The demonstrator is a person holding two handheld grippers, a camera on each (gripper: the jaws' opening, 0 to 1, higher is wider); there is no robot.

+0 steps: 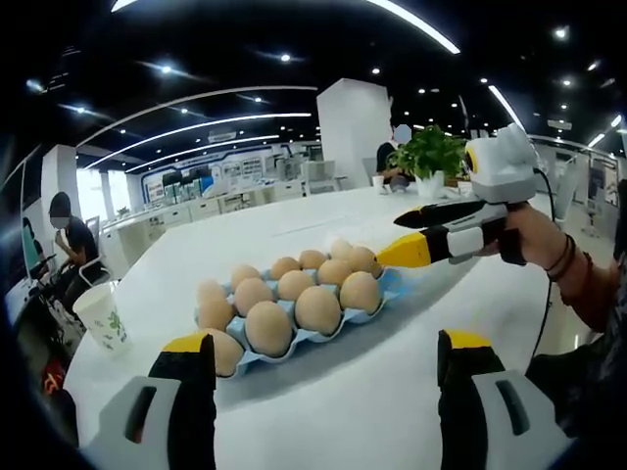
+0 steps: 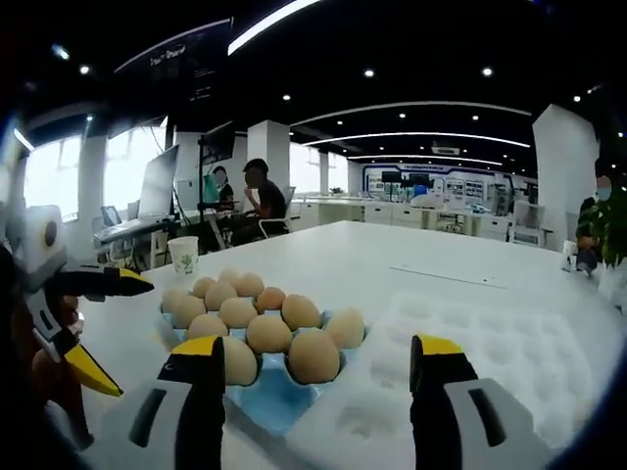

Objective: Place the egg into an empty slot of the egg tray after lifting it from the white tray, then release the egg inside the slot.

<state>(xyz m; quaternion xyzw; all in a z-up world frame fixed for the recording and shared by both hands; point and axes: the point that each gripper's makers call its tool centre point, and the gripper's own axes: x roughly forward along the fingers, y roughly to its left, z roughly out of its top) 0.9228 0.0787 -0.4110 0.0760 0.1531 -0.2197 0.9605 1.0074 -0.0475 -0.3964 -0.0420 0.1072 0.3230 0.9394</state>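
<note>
Twelve or so brown eggs (image 1: 294, 294) sit in a pale blue egg tray (image 1: 387, 289) on a white surface (image 1: 392, 392), seen in the left gripper view just ahead of the left gripper (image 1: 328, 367), whose black, yellow-tipped jaws stand wide apart with nothing between them. Beyond the tray in that view, the right gripper (image 1: 402, 235) reaches in from the right, held in a person's hand (image 1: 534, 235); its yellow-tipped jaws are slightly parted and point at the tray's far end, close to the eggs there, and I cannot tell whether they touch any. In the right gripper view, the same egg tray (image 2: 274, 406) lies near the bottom centre with its eggs (image 2: 313, 357) in rows, and at least one slot at its near edge shows bare blue. Touching its right side lies a white tray (image 2: 490, 333) of moulded hollows, which look unoccupied as far as can be made out. The right gripper (image 2: 313, 387) here has its jaws spread wide and holds nothing. At the left edge of this view the left gripper (image 2: 118, 328) appears with its jaws parted. A paper cup (image 2: 183, 255) stands on the surface beyond the eggs. Seated people and a potted plant (image 1: 431, 157) occupy the background.
</note>
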